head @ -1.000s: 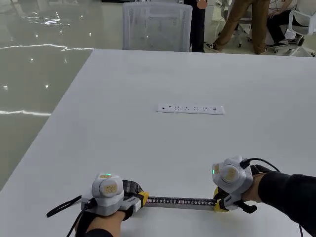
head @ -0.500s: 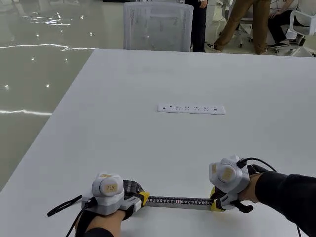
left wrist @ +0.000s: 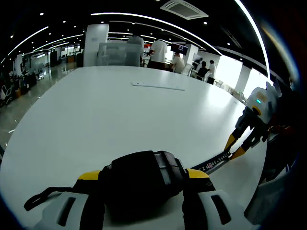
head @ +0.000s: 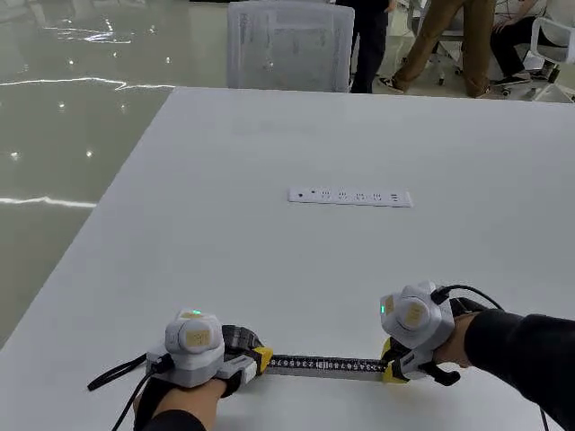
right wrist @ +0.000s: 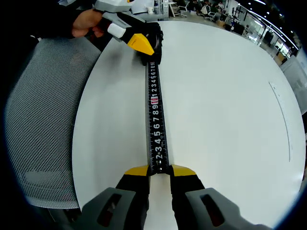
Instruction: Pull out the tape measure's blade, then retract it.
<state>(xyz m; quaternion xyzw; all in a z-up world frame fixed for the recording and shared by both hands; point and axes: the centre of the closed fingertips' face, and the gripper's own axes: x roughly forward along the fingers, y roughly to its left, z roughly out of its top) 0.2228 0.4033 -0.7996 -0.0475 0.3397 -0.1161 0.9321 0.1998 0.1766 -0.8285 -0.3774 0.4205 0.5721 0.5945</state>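
Observation:
A black tape measure case sits clamped in my left gripper, low on the white table near its front edge. Its dark blade with white numbers runs flat to the right across the table. My right gripper is shut on the blade's end, yellow fingertips pinching it at the low numbers. In the right gripper view the blade stretches straight away to the case held by the left gripper. In the head view the right gripper is at the lower right.
A white power strip lies flat at the table's middle. A grey mesh chair stands at the far edge, with people beyond it. A black cord trails left of the left gripper. The table's left edge drops to a glossy floor.
The right gripper has shifted slightly left, toward the case, so a little less blade shows between the two grippers. The left gripper and case stay put.

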